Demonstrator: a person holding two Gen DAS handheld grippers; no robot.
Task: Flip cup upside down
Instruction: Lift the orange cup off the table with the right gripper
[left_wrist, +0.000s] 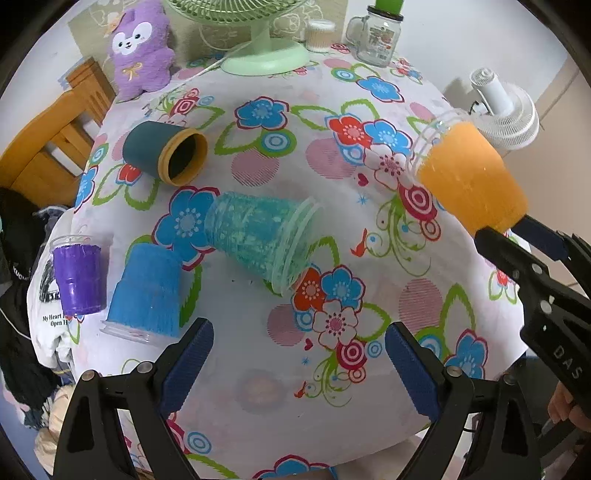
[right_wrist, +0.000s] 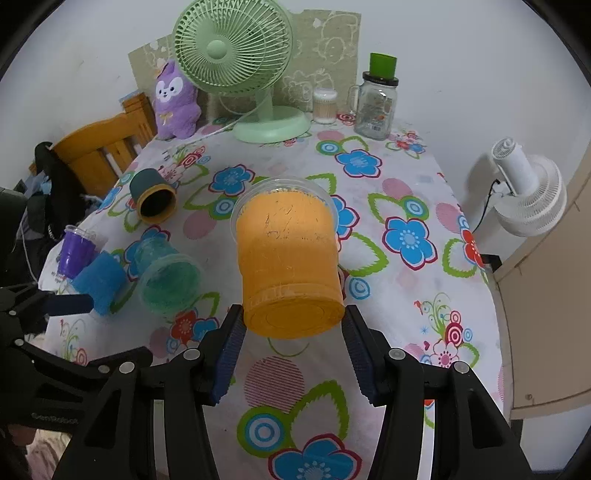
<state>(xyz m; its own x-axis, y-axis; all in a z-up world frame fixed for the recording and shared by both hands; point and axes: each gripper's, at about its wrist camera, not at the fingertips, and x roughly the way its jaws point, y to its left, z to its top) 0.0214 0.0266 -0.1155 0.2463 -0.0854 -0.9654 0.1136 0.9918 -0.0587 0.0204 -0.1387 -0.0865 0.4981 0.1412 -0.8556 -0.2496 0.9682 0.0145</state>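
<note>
floral tablecloth (right_wrist: 406, 192), green fan (right_wrist: 236, 51) at back; right claw (right_wrist: 291, 332) grips orange cup (right_wrist: 288, 258); left claw (left_wrist: 299, 354) wide, empty.

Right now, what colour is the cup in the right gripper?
Orange cup, clear rim; best in right wrist view.

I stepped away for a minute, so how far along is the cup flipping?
Done, it seems: the blue cup stands rim down on the table. In hand: the right gripper holds the orange cup off the table, tilted, rim pointing away. Left: the teal cup and the dark green cup lie on their sides, and the purple cup stands upright. The left gripper is open.
</note>
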